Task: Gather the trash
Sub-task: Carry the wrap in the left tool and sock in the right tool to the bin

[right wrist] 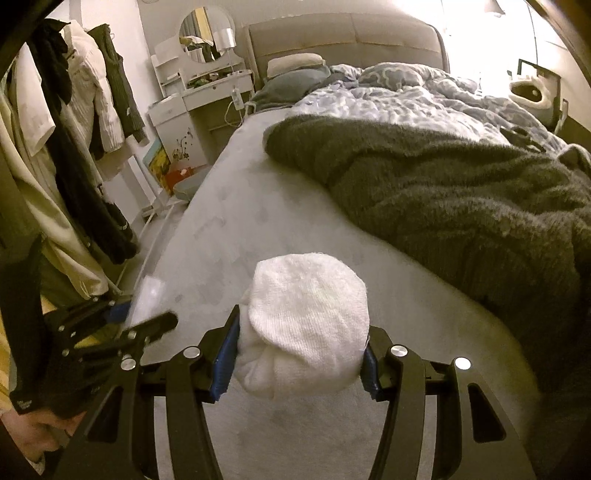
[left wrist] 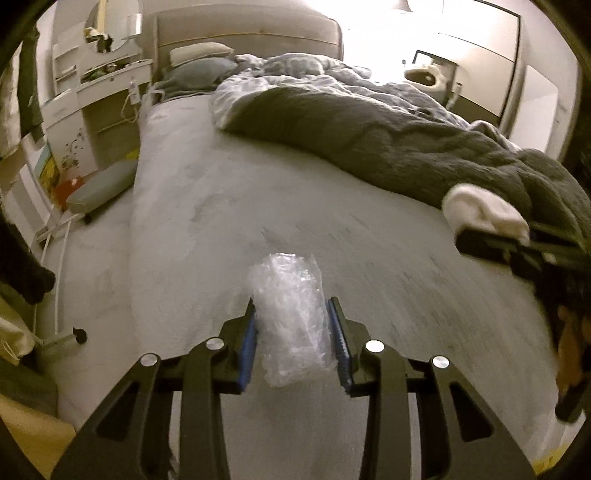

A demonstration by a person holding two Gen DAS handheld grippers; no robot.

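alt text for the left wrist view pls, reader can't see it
The left gripper is shut on a crumpled clear plastic wrapper above a pale grey bed sheet. At right, the right gripper holds a white cloth bundle beside a dark grey fuzzy blanket.

A padded headboard (right wrist: pixel 347 40) backs the bed (right wrist: pixel 236 221) with its rumpled grey blanket (right wrist: pixel 461 199), a white dressing table (right wrist: pixel 207 96) and round mirror (right wrist: pixel 207 35) beside it, clothes (right wrist: pixel 74 140) hanging left.
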